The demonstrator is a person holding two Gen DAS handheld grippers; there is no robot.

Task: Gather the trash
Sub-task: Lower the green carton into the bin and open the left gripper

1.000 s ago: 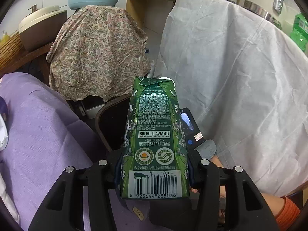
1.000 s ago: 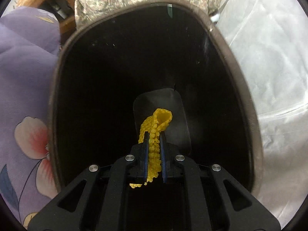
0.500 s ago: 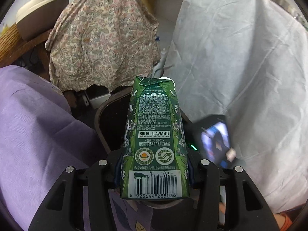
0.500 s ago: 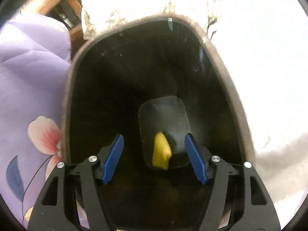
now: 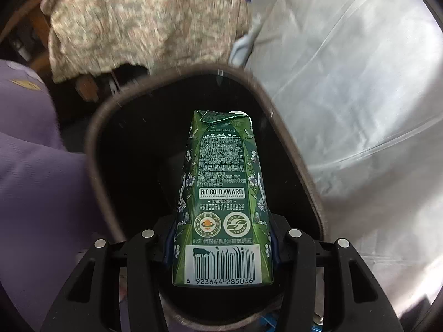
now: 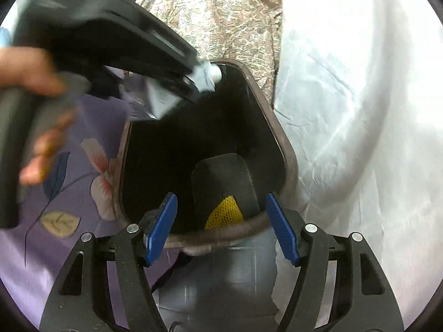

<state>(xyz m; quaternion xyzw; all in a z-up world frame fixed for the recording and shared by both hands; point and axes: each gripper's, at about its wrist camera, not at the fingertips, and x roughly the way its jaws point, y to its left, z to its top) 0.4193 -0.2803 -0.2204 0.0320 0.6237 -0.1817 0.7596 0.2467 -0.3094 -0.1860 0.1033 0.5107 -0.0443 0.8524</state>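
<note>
- Left gripper (image 5: 223,251) is gripping a green drink carton (image 5: 223,193) by its barcode end, jaws part-open and pressing on both sides of the carton.
- Carton is pointing away from the camera, folded top end hanging over the dark mouth of the trash bin (image 5: 282,127), not touching the rim.
- Right gripper (image 6: 223,229) is sitting with jaws wide apart, having just been opening; nothing between the blue pads (image 6: 162,228).
- Yellow mesh scrap (image 6: 225,213) is lying on the bin's bottom, against the near wall, partly hidden by the near rim in the right wrist view.
- Bin (image 6: 286,155) is otherwise looking dark inside; only a grey floor patch is showing around the scrap.
- In the right wrist view the left gripper (image 6: 199,80) is coming in blurred from the upper left, with the person's hand (image 6: 36,105) wrapped around its grey handle. Its tip is sitting over the bin's far rim, a pale blurred end of the carton (image 6: 206,76) showing there.
- Purple floral cloth (image 6: 69,193) is lying left of the bin, touching its rim.
- White sheet (image 5: 346,96) is draping to the right of the bin.
- Paisley cloth (image 5: 144,22) is hanging behind the bin.
</note>
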